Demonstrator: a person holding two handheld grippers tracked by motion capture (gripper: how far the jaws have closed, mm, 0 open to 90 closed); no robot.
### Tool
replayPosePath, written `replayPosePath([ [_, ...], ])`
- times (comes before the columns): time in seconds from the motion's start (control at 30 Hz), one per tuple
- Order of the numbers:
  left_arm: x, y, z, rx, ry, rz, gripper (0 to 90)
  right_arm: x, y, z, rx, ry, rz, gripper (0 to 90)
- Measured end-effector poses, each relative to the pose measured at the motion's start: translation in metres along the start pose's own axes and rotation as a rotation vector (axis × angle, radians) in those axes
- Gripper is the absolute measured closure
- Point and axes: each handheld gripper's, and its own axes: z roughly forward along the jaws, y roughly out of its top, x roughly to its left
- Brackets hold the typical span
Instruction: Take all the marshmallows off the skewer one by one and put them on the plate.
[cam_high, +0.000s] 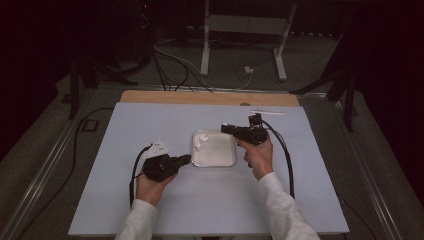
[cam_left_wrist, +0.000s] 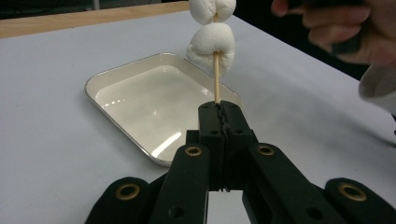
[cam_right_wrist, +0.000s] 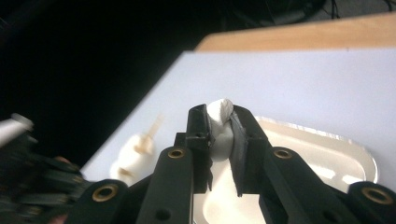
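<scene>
Your left gripper (cam_left_wrist: 219, 116) has its jaws pinched tight on a thin wooden skewer (cam_left_wrist: 216, 79), which rises straight up from between the tips in the left gripper view. Two white marshmallows are threaded on that skewer: the lower one (cam_left_wrist: 212, 49) sits partway up the stick, and the upper one (cam_left_wrist: 212, 9) rests right on top of it at 12 o'clock, cut off by the frame edge. Behind the skewer, toward 10 o'clock, lies the shallow metal tray (cam_left_wrist: 100, 81) on the pale blue table cover (cam_left_wrist: 46, 116), and its inside looks bare and shiny. Your right hand (cam_left_wrist: 343, 30) shows at 2 o'clock in that same view.

Your right gripper (cam_right_wrist: 220, 128) is clamped on a third marshmallow (cam_right_wrist: 220, 122), squeezed between the two jaws so that its top bulges out above the tips. Past it, at 4 o'clock, you can see the tray's rim (cam_right_wrist: 359, 149), and at 8 o'clock the skewered marshmallows (cam_right_wrist: 133, 156) appear blurred beside your other gripper.

From the high view, your left gripper (cam_high: 186, 159) points toward 2 o'clock at the tray's (cam_high: 222, 161) left edge, while your right gripper (cam_high: 226, 128) hangs over the tray's upper right corner, pointing toward 9 o'clock. A white patch (cam_high: 201, 140) shows at the tray's upper left corner.
</scene>
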Motion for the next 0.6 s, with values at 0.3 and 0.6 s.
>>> replayPosePath([
  [0.3,0.004,-0.001,-0.003,-0.007,0.009,-0.016,90.0,-0.01,-0.019,0.029,0.102,-0.091,-0.016,77.9],
  [0.6,0.005,-0.002,-0.001,-0.004,0.015,-0.029,90.0,-0.019,-0.032,0.048,0.164,-0.149,-0.005,69.8],
])
